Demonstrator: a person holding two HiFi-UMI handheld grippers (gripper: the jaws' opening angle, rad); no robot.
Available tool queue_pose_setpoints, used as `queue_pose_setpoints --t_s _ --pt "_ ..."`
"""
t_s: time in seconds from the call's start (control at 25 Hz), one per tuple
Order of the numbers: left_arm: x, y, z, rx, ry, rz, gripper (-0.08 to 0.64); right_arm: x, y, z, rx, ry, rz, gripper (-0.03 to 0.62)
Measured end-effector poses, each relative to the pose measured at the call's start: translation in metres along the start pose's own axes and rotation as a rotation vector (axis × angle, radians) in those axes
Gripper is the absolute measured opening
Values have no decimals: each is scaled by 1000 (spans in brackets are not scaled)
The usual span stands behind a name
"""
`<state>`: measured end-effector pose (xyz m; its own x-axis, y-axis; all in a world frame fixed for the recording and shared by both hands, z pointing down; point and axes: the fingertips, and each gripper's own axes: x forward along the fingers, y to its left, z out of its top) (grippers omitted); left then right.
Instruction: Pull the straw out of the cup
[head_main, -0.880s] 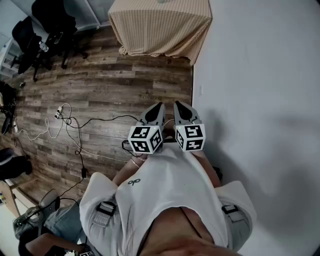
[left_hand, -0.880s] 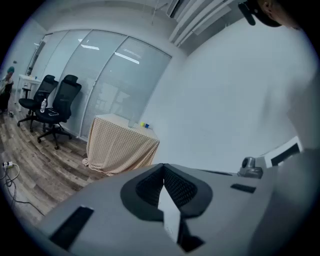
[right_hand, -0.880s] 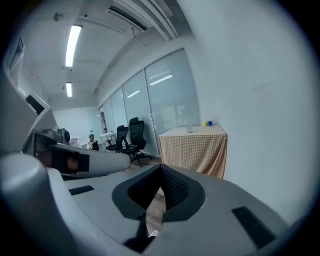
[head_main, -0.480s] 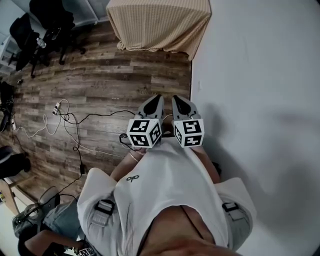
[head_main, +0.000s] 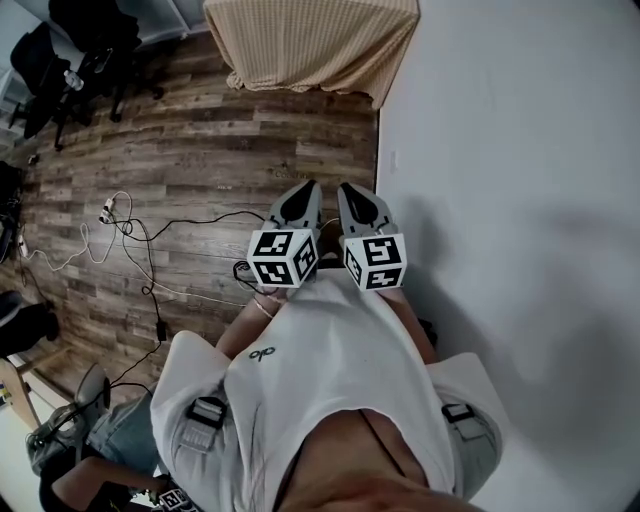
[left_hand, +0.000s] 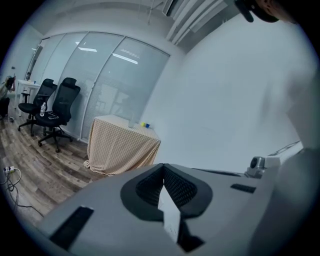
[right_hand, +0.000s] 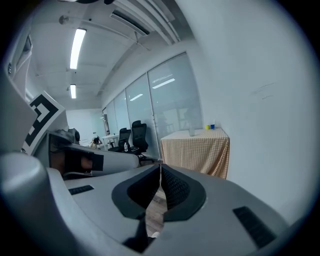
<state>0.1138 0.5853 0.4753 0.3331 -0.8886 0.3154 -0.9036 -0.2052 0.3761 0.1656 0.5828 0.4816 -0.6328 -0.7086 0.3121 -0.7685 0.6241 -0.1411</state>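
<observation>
A clear cup, its straw too small to make out, stands on the beige checked-cloth worktop across the wooden floor, well apart from the left gripper and right gripper, both empty, side by side, jaws together.

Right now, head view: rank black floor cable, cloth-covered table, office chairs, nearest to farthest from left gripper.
1. black floor cable, on the floor just left of the left gripper.
2. cloth-covered table, ahead by the wall.
3. office chairs, far upper left.

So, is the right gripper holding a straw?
No, the right gripper has its jaws shut together with nothing between them.
</observation>
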Motion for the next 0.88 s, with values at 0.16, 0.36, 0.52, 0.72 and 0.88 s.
queue_pose_setpoints --t_s 0.16,0.36,0.52,0.72,0.88 --pt "10 10 1 0 24 -10 8 12 1 -1 88 2 24 34" --pt "34 30 12 -7 41 -14 8 36 -7 6 90 22 33 34" --pt "53 44 20 -18 65 -27 8 55 -19 10 44 52 -11 34" --pt "82 61 34 -22 80 -28 8 87 -37 16 47 80 -37 34" --pt "96 75 45 -22 94 -58 8 112 -38 25 56 87 -31 34"
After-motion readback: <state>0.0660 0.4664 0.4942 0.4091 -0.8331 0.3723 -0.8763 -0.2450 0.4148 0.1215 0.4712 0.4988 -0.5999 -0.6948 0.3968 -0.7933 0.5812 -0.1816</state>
